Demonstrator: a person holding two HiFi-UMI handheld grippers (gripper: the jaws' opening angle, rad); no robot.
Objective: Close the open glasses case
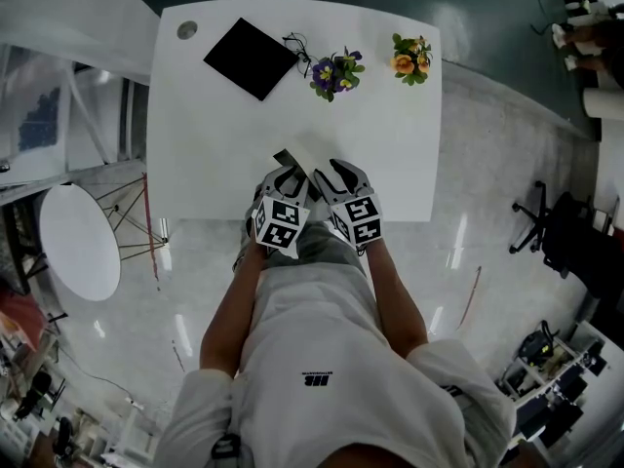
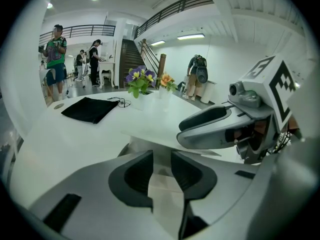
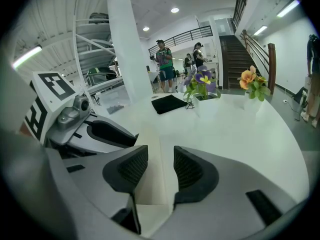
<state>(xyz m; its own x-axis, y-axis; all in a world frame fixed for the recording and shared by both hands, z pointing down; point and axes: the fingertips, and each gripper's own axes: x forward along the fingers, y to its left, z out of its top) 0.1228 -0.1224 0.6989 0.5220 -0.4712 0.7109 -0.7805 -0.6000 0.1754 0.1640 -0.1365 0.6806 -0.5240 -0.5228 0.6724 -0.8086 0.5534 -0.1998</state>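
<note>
The glasses case (image 1: 295, 158) is white with a dark inner edge and lies near the front edge of the white table (image 1: 210, 154). Both grippers meet at it, side by side. My left gripper (image 1: 283, 179) has its jaws a little apart, with a white flap of the case (image 2: 159, 186) between the pads but not pinched. The case's flat lid (image 2: 150, 126) stretches out ahead of it. My right gripper (image 1: 336, 175) stands narrow around a pale panel of the case (image 3: 151, 149), which fills the gap between its pads (image 3: 131, 168).
A black cloth pouch (image 1: 250, 58) with a cord lies at the table's far side. Beside it stand purple flowers (image 1: 334, 72) and orange flowers (image 1: 410, 58). A round white table (image 1: 78, 242) is on the left, an office chair (image 1: 546, 227) on the right. People stand far behind.
</note>
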